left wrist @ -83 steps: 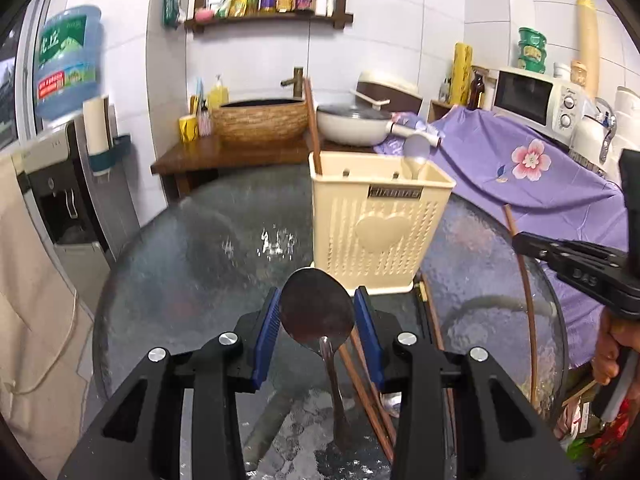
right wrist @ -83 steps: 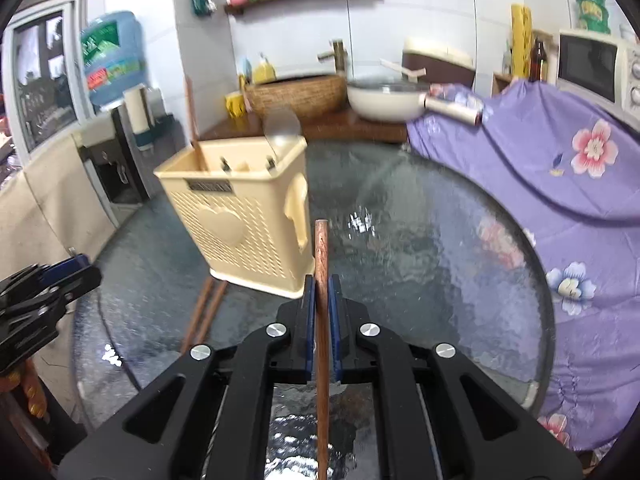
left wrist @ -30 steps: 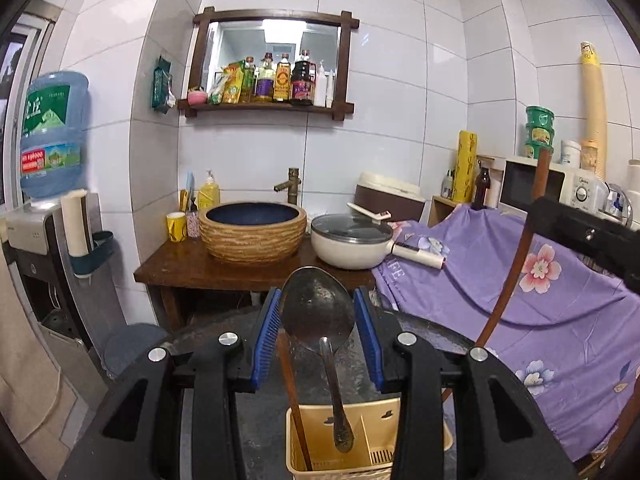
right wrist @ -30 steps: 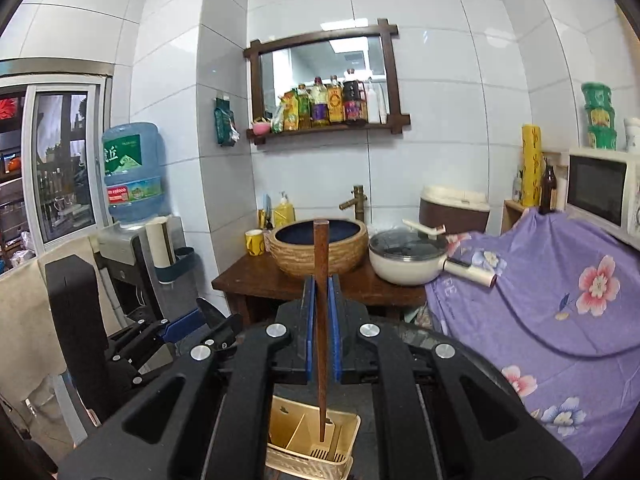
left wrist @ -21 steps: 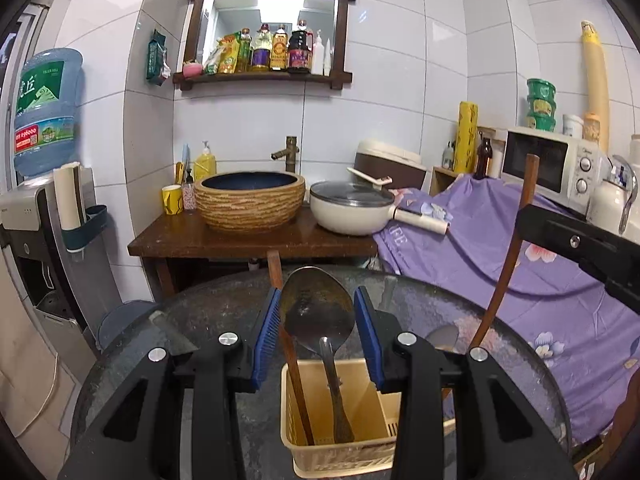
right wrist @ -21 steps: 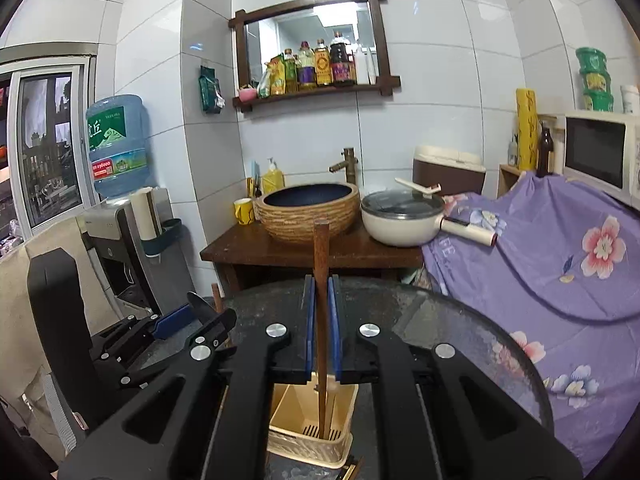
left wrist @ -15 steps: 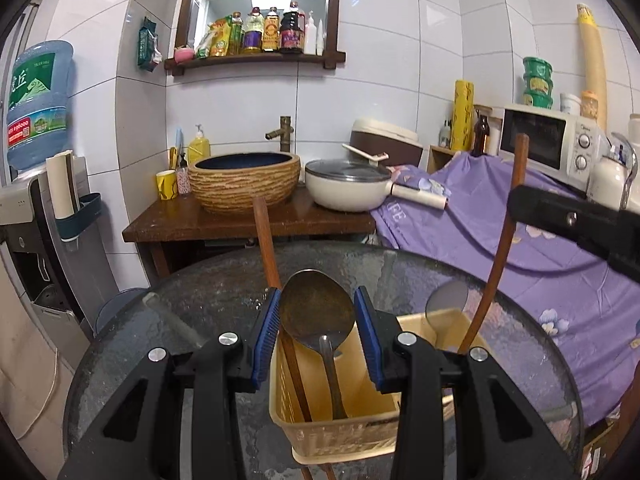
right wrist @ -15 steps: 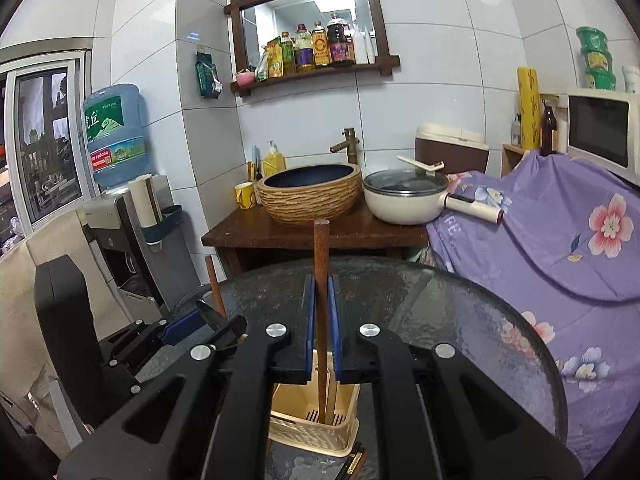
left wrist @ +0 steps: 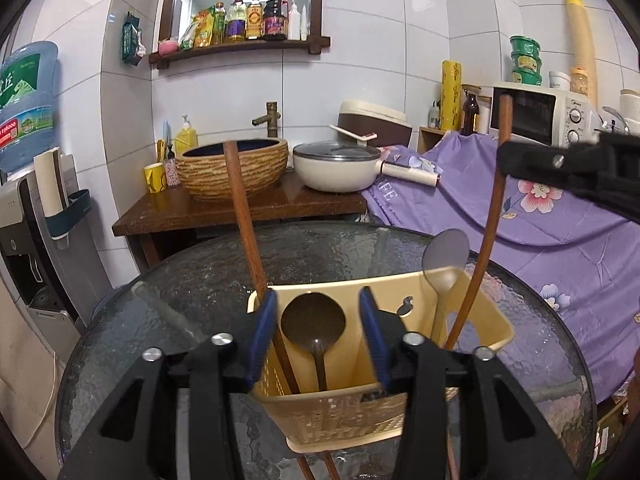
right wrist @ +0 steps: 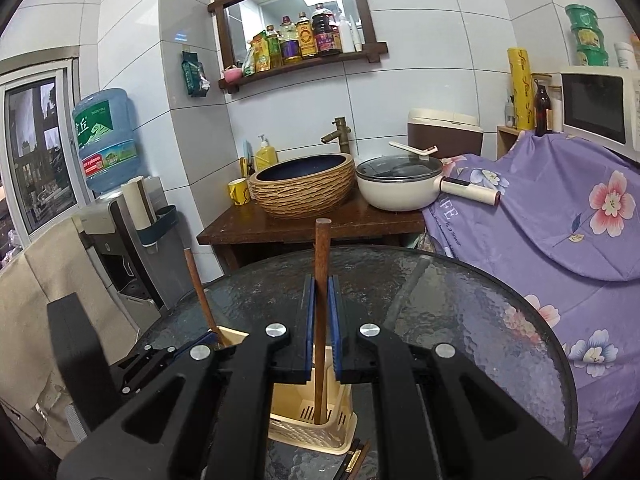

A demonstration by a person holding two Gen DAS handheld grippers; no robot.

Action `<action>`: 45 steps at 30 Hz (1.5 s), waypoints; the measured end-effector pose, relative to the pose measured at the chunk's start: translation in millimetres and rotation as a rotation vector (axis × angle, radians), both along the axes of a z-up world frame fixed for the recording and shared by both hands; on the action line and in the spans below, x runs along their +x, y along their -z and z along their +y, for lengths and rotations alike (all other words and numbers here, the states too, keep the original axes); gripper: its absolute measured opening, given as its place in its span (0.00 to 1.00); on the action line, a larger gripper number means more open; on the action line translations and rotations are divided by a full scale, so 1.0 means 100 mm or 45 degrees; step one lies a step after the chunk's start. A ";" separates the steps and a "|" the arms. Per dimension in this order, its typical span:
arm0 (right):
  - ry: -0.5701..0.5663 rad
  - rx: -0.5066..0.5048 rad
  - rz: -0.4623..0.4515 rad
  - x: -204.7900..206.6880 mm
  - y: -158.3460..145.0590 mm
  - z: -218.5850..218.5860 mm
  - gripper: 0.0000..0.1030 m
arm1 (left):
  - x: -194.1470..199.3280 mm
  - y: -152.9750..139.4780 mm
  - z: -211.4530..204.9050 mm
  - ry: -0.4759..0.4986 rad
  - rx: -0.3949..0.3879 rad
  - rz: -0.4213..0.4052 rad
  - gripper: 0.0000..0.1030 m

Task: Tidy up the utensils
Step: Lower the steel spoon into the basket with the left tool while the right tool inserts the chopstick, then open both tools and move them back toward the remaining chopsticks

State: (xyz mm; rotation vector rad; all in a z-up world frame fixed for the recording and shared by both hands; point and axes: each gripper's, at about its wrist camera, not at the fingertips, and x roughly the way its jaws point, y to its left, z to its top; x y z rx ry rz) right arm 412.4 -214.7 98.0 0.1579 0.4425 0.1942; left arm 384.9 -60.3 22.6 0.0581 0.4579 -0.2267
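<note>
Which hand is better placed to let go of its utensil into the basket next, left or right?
Right. The right gripper is clamped on the wooden chopstick, whose lower end is already inside the cream basket. The left gripper is already opening, its metal spoon loose between the pads, standing in the basket.

Blue water-cooler bottle [right wrist: 105,140]: green label with a large white Chinese character that reads "丘"; smaller print above it and the red band below are too small to read.
Same blue bottle, left wrist view [left wrist: 25,100]: "丘" again on the green label; the red band carries digits, not legible.
Purple flowered cloth [right wrist: 532,204]: pale lettering near the pan handle, "FE", and beneath it a slanted line "is a flower".
Same cloth, left wrist view [left wrist: 472,208]: "FE" only.
White microwave oven [left wrist: 552,118]: small brand word on its control panel, too small to read.
Bottles on the wooden wall shelf [right wrist: 304,40]: coloured labels, none legible.
</note>
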 end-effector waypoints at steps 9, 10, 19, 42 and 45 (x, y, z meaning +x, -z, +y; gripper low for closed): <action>0.007 -0.018 -0.053 -0.23 0.04 -0.09 0.48 | -0.39 -0.14 0.12 -0.031 -0.066 -0.082 0.75; 0.004 -0.021 -0.048 -0.28 0.05 -0.10 0.49 | -0.46 -0.14 0.16 -0.042 -0.080 -0.076 0.78; -0.070 -0.122 0.182 -0.76 0.72 -0.10 0.63 | -0.87 0.28 0.50 -0.108 -0.074 0.231 0.84; -0.084 -0.257 0.571 -1.20 1.97 0.19 0.58 | -1.11 1.13 0.44 -0.049 -0.024 0.569 0.45; -0.074 -0.267 0.581 -1.20 1.97 0.15 0.56 | -1.09 1.13 0.42 -0.042 -0.020 0.571 0.45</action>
